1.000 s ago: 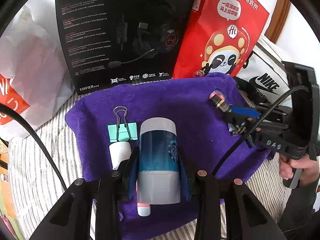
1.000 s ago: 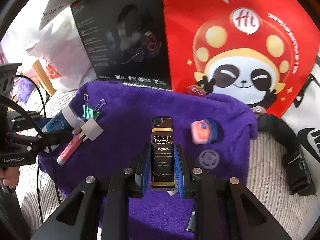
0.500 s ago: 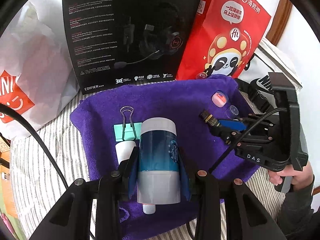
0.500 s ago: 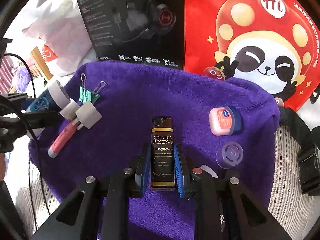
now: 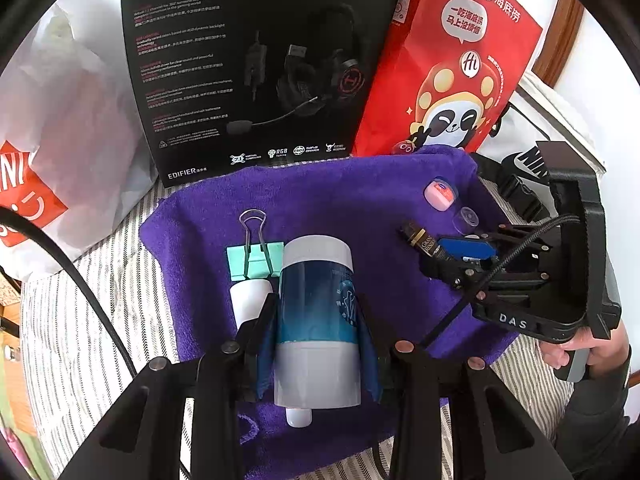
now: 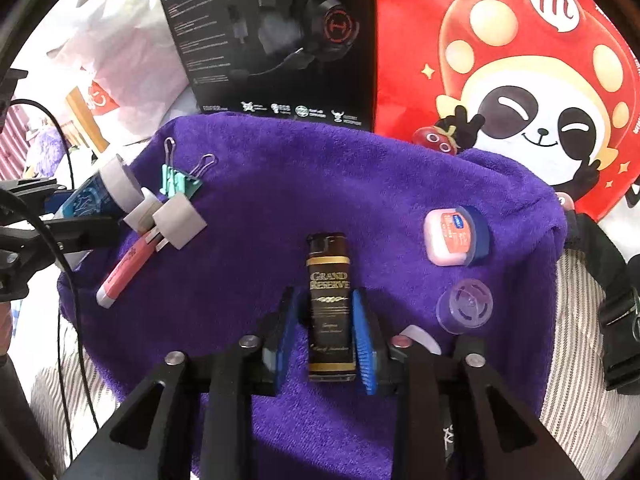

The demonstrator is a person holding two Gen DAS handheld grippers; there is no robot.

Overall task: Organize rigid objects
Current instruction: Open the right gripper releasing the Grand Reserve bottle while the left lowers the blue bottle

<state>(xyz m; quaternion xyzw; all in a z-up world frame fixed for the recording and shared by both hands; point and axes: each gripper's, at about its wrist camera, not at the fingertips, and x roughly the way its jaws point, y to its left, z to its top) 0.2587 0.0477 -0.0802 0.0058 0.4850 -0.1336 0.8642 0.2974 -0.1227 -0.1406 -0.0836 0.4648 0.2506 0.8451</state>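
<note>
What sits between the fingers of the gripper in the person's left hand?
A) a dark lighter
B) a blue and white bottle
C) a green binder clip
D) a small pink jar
B: the left gripper is clamped on the blue and white bottle, its pads pressing both sides; the lighter lies between the right gripper's parted pads.

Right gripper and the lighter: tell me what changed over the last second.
The right gripper came down to the purple towel, and its fingers have just been opening, so gaps now show beside the lighter lying between them. The left gripper stays clamped on the blue bottle.
</note>
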